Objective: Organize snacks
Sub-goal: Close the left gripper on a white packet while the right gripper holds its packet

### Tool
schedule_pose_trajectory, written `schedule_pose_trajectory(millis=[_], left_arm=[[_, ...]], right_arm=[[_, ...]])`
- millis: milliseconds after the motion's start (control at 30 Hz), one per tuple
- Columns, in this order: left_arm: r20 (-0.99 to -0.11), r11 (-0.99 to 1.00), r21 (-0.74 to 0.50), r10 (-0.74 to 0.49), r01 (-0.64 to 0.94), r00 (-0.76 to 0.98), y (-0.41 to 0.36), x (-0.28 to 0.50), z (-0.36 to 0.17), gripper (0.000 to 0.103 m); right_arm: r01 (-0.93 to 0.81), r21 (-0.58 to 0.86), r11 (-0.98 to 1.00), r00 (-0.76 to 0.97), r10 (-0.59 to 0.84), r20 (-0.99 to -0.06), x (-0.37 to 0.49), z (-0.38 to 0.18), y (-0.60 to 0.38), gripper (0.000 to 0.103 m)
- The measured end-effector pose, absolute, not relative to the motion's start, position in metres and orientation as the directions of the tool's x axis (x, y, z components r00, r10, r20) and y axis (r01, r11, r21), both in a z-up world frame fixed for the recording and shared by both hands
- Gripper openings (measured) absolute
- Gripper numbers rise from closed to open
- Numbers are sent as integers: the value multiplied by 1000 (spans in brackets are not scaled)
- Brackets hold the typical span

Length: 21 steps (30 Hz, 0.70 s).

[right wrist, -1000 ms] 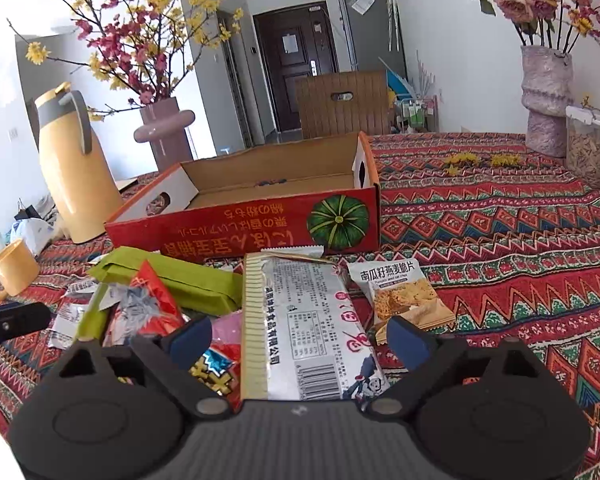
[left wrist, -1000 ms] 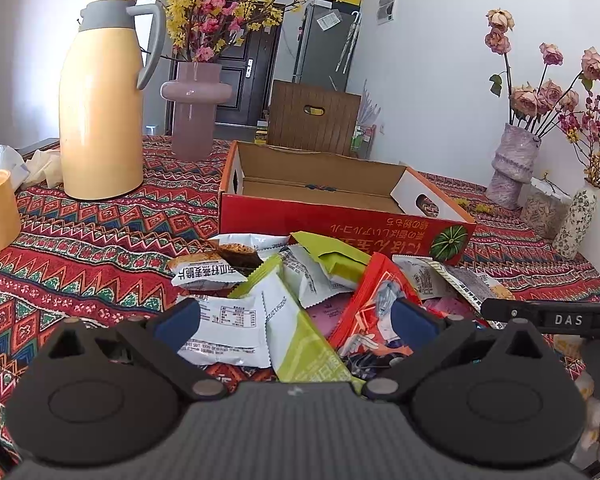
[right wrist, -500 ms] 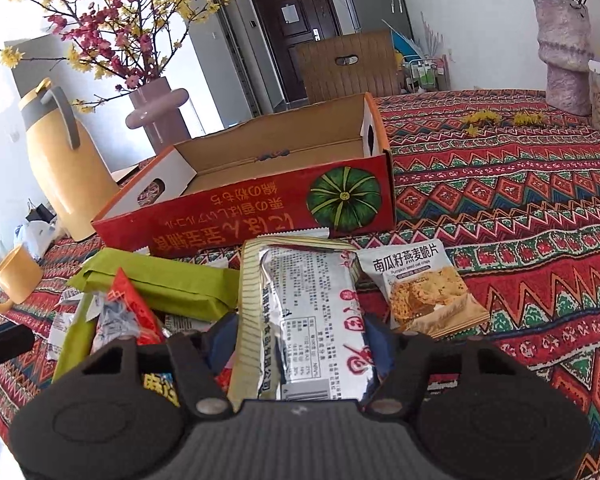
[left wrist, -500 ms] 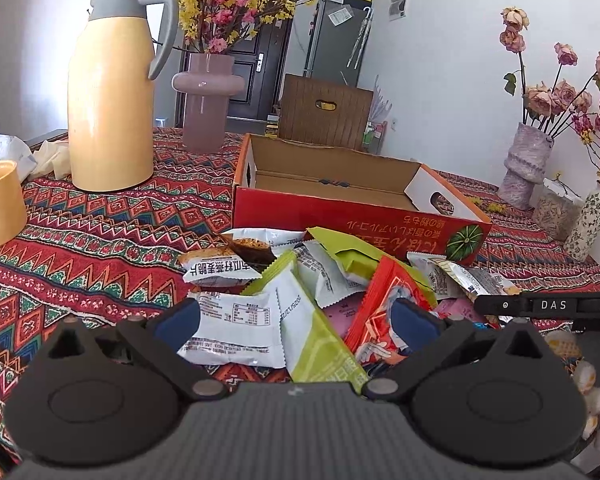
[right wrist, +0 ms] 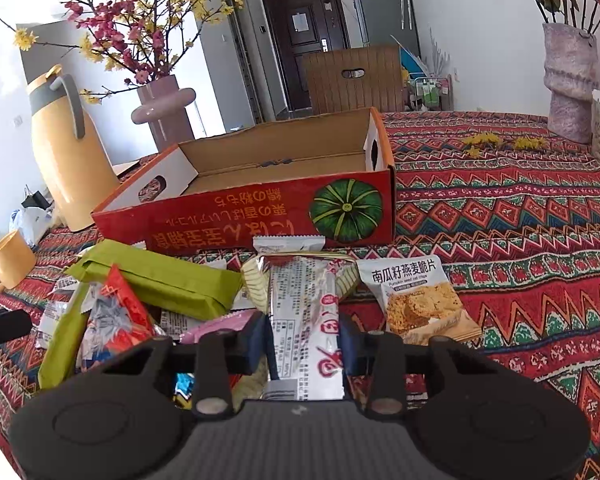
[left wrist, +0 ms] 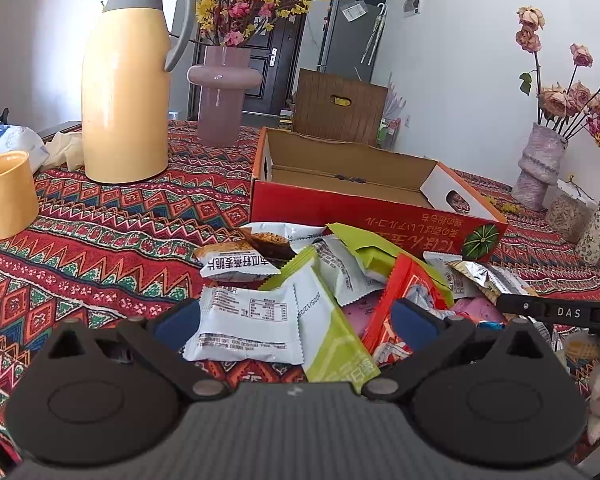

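right gripper [right wrist: 305,346]: jaws have just been closing, now clamped on the silver snack packet [right wrist: 306,312], pads pressing both long edges
silver snack packet: lies lengthwise along the fingers, far end pointing to 12 o'clock at the red box [right wrist: 260,216], near end under the gripper body
left gripper [left wrist: 296,320]: jaws spread wide, nothing gripped; hovers over the near edge of the pile
white packet [left wrist: 248,326]: between the left fingers, not pinched, overlapped at 3 o'clock by a green-and-white pouch [left wrist: 332,332]
red packet [left wrist: 404,304]: at the right-hand blue pad of the left gripper; contact unclear
snack pile: heaped on the patterned tablecloth [right wrist: 520,220], just in front of the box
red box: open top, cardboard floor bare as far as visible, pumpkin print on the near wall
oat crisp packet [right wrist: 418,300]: flat on the cloth, just beside the held packet at 3 o'clock
long green packet [right wrist: 160,280]: at 10 o'clock from the right gripper, on top of the pile
yellow jug [left wrist: 126,76]: 11 o'clock in the left wrist view, well apart from the pile
yellow mug [left wrist: 6,196]: 9 o'clock, near the left edge
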State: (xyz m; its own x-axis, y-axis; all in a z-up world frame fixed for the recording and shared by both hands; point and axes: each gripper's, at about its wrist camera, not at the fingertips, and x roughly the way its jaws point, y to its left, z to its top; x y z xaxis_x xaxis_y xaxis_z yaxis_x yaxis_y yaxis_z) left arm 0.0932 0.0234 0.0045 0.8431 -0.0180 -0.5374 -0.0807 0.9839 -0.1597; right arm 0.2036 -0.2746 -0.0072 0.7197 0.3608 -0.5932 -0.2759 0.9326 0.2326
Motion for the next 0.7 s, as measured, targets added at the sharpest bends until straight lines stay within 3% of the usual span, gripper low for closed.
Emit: schedule_pose_trajectory(millis=[433,700], left_arm=[[-642,979,-70,102,-190,760,42,122,-12,103],[-699,967,29,200,-252,686,53,140,-35,103]], right_arm=[[-240,253,937,813,337,-475,179,12,-285,31],[-238,262,935,818,338,-466,172,11,-283,31]])
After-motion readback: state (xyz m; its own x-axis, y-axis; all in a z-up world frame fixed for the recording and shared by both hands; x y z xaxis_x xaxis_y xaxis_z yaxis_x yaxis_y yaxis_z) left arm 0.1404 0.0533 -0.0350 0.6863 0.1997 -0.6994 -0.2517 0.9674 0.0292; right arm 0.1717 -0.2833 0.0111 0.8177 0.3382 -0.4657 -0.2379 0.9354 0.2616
